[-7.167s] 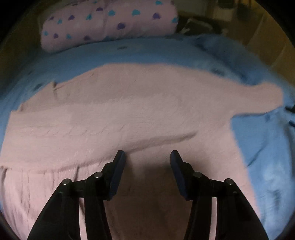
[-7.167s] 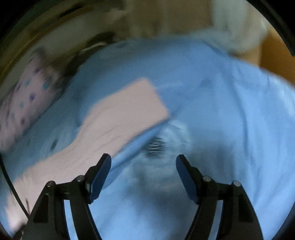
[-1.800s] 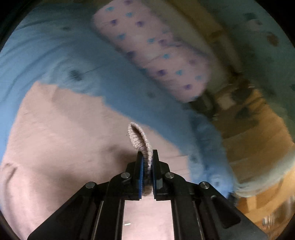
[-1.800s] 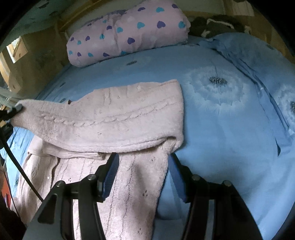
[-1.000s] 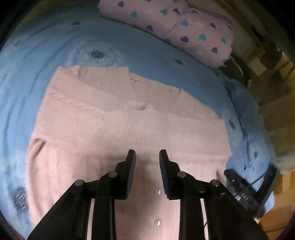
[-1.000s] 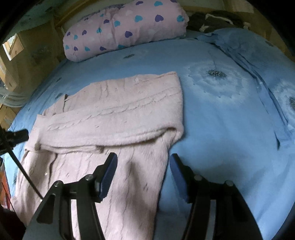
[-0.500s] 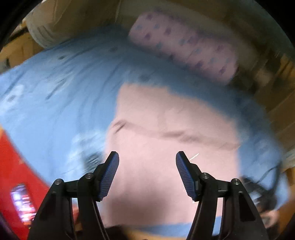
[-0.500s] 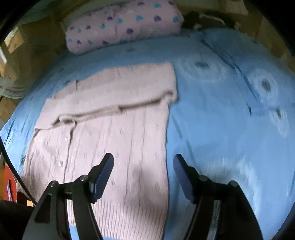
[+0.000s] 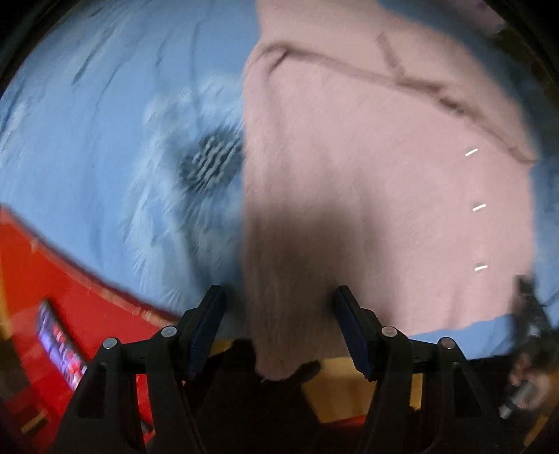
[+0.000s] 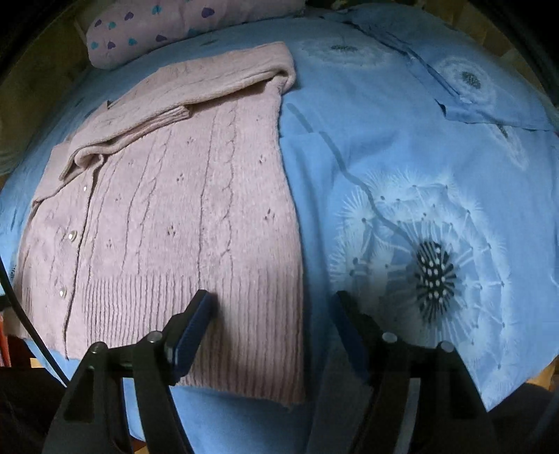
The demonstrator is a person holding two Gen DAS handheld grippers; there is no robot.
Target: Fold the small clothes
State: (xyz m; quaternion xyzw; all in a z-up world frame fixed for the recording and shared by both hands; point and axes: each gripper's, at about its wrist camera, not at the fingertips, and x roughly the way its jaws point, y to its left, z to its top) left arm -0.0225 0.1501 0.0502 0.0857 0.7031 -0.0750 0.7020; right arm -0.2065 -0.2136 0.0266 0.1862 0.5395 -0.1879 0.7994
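While the pink knitted cardigan (image 10: 181,216) lies flat on the bed's blue sheet (image 10: 401,146), we see both tools spread wide and holding nothing. In the right wrist view the right tool (image 10: 272,324) hangs over the ribbed hem at 6 o'clock, one blue-padded finger above the knit, the other above the bare sheet just past the garment's side edge. The cardigan is soft and fuzzy, worked in cable ribs with small eyelet holes, and a row of pale round buttons (image 10: 71,235) runs down its front toward 8 o'clock. Its sleeves are folded across the chest, making a thick rolled band from 10 to 12 o'clock. The sheet is smooth cotton with a few creases, printed with white dandelion heads; one with a dark spotted centre (image 10: 433,269) sits at 3 o'clock. A pink pillow with small hearts (image 10: 174,24) lies at 11 o'clock.

In the blurred left wrist view, the left tool (image 9: 279,324) straddles the hem of the cardigan (image 9: 384,174) at 6 o'clock. A corner of the knit droops past the bed edge. A red surface (image 9: 52,279) fills 8 o'clock.
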